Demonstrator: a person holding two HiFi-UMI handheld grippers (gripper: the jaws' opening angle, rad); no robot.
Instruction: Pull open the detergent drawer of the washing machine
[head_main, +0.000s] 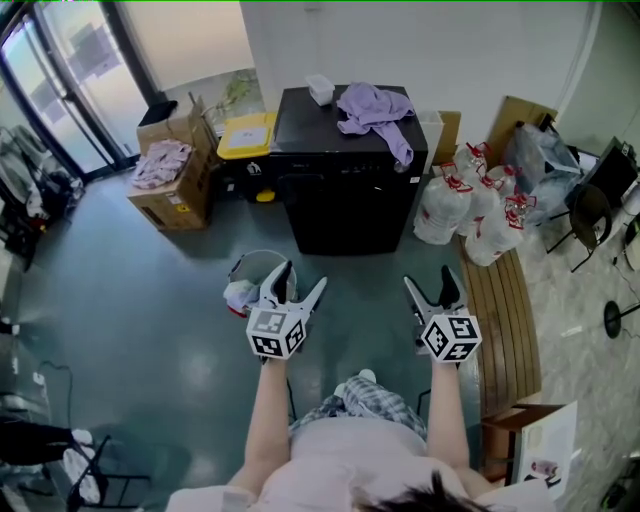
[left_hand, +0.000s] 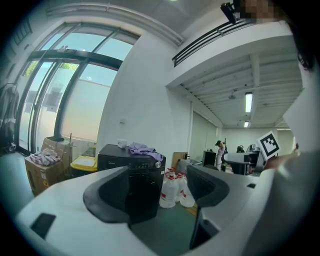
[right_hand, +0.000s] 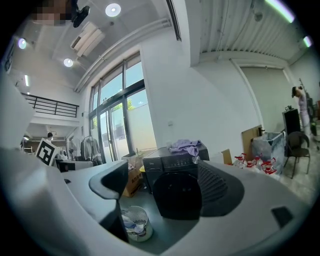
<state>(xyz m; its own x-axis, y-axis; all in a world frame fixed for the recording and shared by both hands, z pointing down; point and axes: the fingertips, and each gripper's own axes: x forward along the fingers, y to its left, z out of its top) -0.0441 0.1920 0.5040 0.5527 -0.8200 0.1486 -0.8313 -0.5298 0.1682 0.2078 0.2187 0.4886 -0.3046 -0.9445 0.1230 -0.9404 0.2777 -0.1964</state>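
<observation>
The black washing machine (head_main: 345, 170) stands against the far wall, its door and control strip facing me. A purple cloth (head_main: 375, 110) and a small white box (head_main: 320, 88) lie on its top. From here I cannot make out the detergent drawer on the dark front. My left gripper (head_main: 305, 277) and right gripper (head_main: 428, 277) are held side by side over the floor, well short of the machine. Both are open and hold nothing. The left gripper view frames the machine (left_hand: 131, 165) between wide jaws, and so does the right gripper view, where it (right_hand: 175, 175) fills the gap.
A wire basket (head_main: 255, 280) with rubbish sits on the floor just beyond my left gripper. Several water jugs (head_main: 470, 210) cluster right of the machine, by a wooden bench (head_main: 505, 310). To the machine's left are a yellow bin (head_main: 247, 135) and a cardboard box (head_main: 170, 175) of clothes.
</observation>
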